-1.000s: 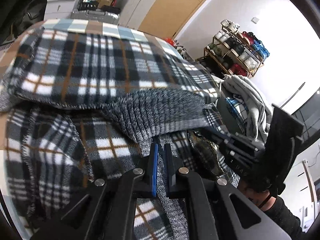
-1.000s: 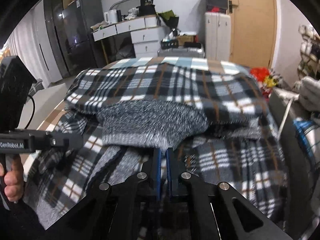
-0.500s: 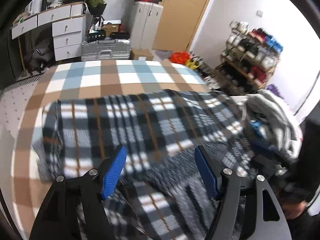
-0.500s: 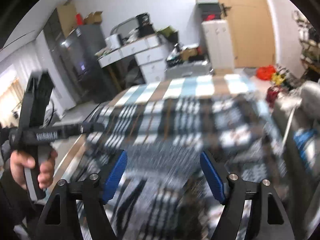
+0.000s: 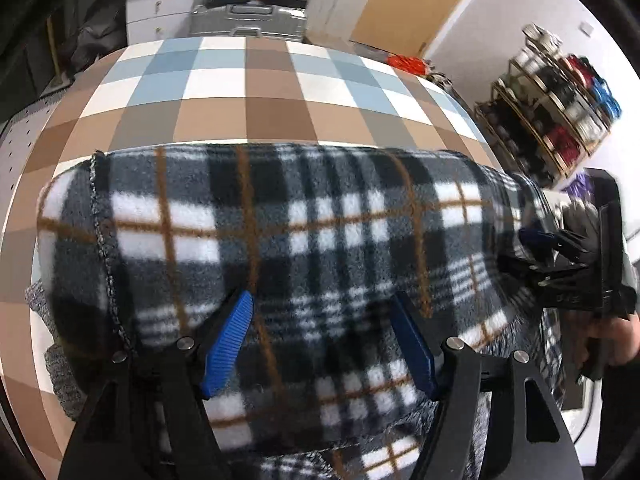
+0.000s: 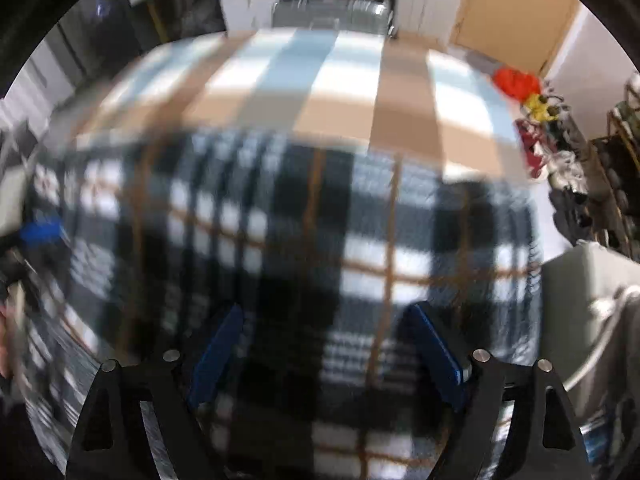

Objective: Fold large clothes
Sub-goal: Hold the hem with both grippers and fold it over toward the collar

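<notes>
At the bottom of each view, the left gripper (image 5: 320, 340) and right gripper (image 6: 326, 354) have their jaws spread wide, grasping nothing. The folded plaid blanket (image 5: 280, 240) fills mid-frame on the checked surface (image 5: 248, 92); its near edge is cut off behind the jaws. The right view is heavily blurred. Farther back, a silver suitcase (image 5: 248, 20) stands at the upper centre, and a shoe rack (image 5: 560, 120) at the upper right.

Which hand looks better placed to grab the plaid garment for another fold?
Probably the left. Its claw is open right above the plaid garment, whose stitched edge lies close by. The right claw is open too, but its view is blurred.
</notes>
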Demonstrator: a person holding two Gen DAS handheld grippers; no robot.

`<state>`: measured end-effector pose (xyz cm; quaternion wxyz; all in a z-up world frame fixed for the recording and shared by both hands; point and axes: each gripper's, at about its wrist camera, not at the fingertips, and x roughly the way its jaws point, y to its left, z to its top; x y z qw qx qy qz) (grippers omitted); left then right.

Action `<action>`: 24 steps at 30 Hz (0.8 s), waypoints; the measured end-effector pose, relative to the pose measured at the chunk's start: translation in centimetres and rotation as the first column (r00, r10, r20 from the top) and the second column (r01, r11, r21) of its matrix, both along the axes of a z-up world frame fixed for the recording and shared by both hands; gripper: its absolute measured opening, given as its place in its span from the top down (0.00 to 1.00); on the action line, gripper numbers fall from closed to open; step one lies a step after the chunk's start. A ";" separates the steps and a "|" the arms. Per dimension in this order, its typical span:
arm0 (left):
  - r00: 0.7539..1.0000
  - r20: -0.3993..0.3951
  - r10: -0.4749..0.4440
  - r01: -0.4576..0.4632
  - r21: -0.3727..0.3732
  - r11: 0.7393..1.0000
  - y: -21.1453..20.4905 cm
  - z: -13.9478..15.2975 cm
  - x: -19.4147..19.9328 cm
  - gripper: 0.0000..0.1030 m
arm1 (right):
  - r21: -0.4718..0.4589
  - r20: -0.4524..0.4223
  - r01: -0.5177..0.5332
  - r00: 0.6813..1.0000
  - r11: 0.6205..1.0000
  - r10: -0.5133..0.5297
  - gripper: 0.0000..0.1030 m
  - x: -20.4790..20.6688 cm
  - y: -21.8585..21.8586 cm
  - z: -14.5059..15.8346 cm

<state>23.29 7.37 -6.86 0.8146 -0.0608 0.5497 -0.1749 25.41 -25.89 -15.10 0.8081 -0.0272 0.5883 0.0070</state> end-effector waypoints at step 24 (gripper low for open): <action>0.995 0.040 -0.096 0.087 0.192 0.978 -0.8 -0.6 2.8 0.30 | -0.017 0.098 -0.021 0.995 1.000 0.022 0.03 3.5 0.4 -0.5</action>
